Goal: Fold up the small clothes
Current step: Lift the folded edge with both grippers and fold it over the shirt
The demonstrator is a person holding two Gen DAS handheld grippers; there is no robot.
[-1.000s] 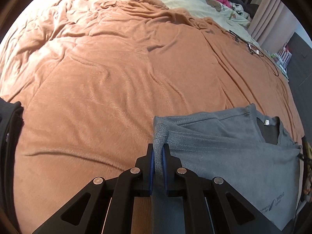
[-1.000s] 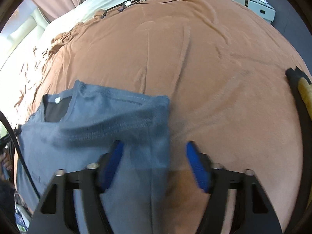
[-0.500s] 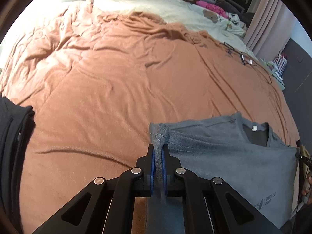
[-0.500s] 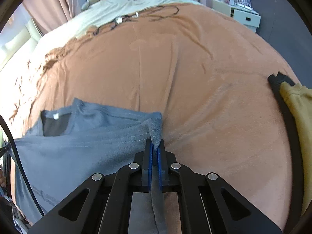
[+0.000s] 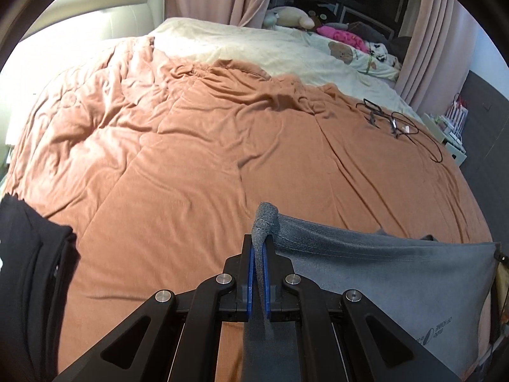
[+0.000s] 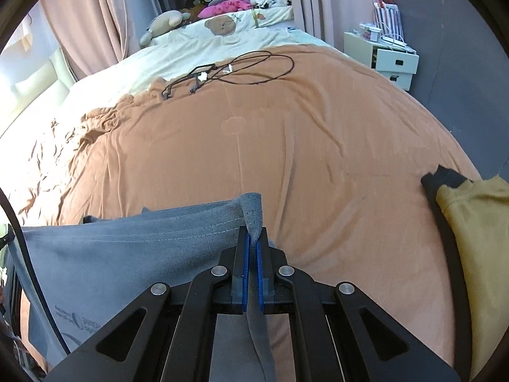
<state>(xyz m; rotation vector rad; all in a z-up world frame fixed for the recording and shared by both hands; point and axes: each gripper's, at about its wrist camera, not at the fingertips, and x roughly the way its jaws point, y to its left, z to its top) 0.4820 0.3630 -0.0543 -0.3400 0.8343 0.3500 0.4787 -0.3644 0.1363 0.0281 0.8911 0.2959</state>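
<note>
An orange blanket [image 5: 197, 165] covers the bed, and the grey shirt [image 5: 381, 273] is stretched above its near edge — the left gripper [image 5: 258, 254] and right gripper [image 6: 251, 245] each clenched on a corner. Each bite is small, so a tug could slip a corner free. The shirt's lower half is cut off from view.

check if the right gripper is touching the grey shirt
Touching: the right wrist view shows the right gripper shut on a bunched corner of the grey shirt.
</note>
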